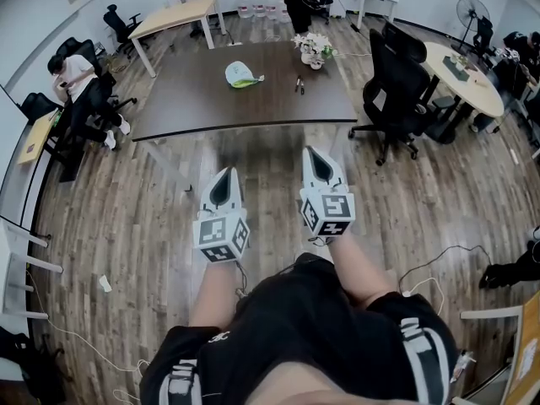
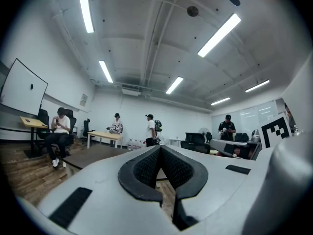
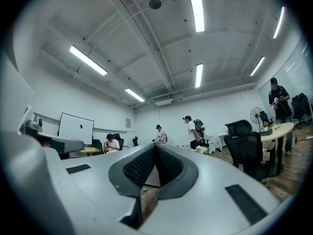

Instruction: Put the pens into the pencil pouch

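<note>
both grippers (image 1: 224, 186) (image 1: 319, 165) held level, jaws closed, empty, short of table (image 1: 186, 112).

Dark table (image 1: 211, 99), potted flowers (image 1: 314, 47), black chair (image 1: 396, 87)

No readable text found. Marker cube (image 1: 222, 237) at rear of left gripper (image 1: 226, 174), likewise on right gripper (image 1: 310, 152): square patterns only, no characters. White print on shorts (image 1: 295, 327), behind both grippers: illegible.
</note>
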Tool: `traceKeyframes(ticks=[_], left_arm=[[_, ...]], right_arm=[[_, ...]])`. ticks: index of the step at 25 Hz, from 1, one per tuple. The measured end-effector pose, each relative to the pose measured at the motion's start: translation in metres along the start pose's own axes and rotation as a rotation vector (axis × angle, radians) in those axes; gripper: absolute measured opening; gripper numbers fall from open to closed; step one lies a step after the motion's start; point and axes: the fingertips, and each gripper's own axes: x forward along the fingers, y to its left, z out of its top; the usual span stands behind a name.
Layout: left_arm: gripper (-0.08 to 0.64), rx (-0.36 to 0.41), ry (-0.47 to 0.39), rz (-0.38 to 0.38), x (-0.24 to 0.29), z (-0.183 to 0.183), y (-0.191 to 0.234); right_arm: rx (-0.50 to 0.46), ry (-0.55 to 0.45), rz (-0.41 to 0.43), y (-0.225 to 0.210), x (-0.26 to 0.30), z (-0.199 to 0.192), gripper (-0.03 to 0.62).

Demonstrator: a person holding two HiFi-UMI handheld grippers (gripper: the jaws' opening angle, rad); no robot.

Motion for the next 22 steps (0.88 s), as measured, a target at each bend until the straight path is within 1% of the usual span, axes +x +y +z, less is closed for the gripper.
traceKeyframes(ticks=[6,11,16,22], left_arm=[[0.002,0.018,-0.022,0.014,0.027,-0.006,0.021],[0.002,0.052,-0.04,0.024,0.085,-0.01,0.049],[0.002,0.07,-0.028,0.041,0.181,-0.017,0.086],[0.002,0.069,-0.005,0.057,0.332,-0.006,0.133]], right_arm=[[0.004,-0.035,0.01,-0.006,0.035,-0.009,0.0],[-0.008,-0.056,0.018,-0.024,0.099,-0.024,0.0],[0.001,-0.063,0.024,-0.06,0.199,-0.043,0.0],[0.023,-0.06,0.025,-0.117,0.349,-0.048,0.0]])
